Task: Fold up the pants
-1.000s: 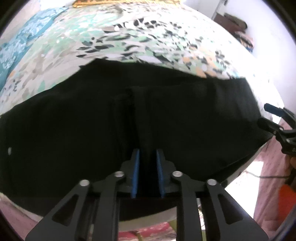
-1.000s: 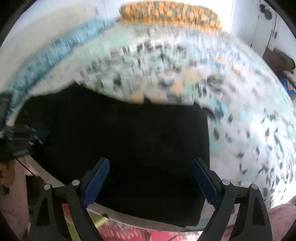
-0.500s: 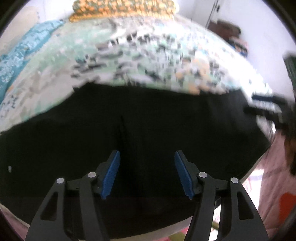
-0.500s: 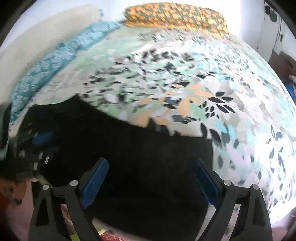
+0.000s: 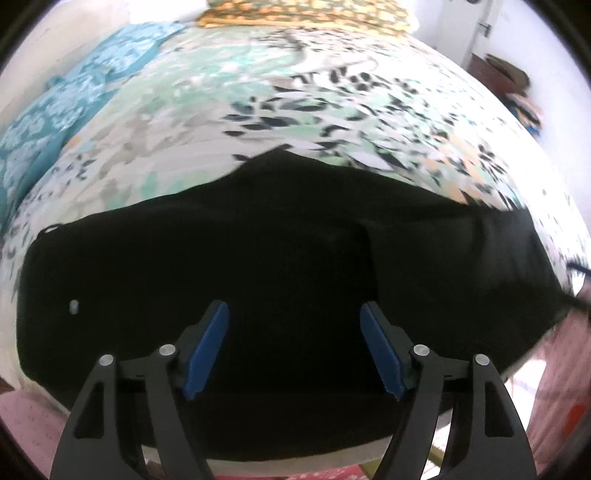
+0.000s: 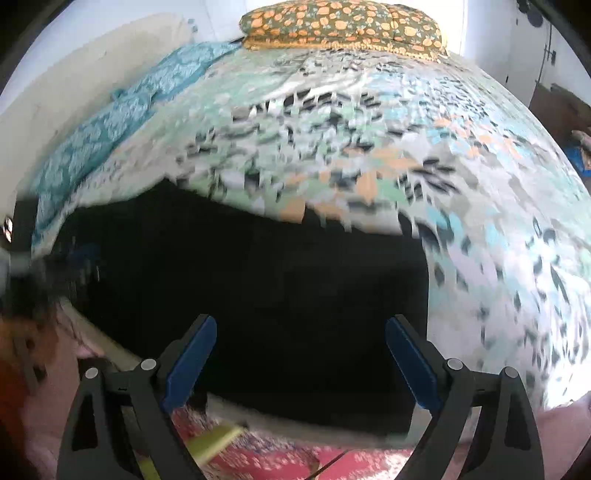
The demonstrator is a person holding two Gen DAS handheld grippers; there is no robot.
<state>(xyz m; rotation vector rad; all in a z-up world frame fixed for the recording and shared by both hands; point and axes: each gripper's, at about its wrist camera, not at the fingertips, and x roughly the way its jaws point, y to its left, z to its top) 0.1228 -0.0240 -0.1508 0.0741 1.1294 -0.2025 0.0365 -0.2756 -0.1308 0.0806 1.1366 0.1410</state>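
Bed sheet (image 5: 303, 92) with a pattern of green, black and orange leaves covers the whole bed, and an orange patterned pillow (image 6: 343, 26) lies at its far end, while a blue patterned cloth (image 5: 77, 96) runs along the left side next to the white wall. On the near part of the bed lie the black pants (image 5: 258, 258), spread flat as a wide dark shape that reaches the near edge of the mattress. In the left wrist view the left gripper (image 5: 293, 345) is wide apart, with both blue pads (image 5: 207, 347) over the black fabric and nothing between them; the pants extend in front of it and to both sides, and a small pale dot shows on the fabric at the left. A fold line or seam runs through the cloth just beyond the right finger. In the right wrist view the right gripper (image 6: 299, 362) is also spread wide and holds nothing. The pants (image 6: 258, 288) lie in front of it and between its fingers, with their right border just beyond the right finger, where the patterned sheet begins. This view is blurred, and at its left edge something dark shows which I cannot identify.
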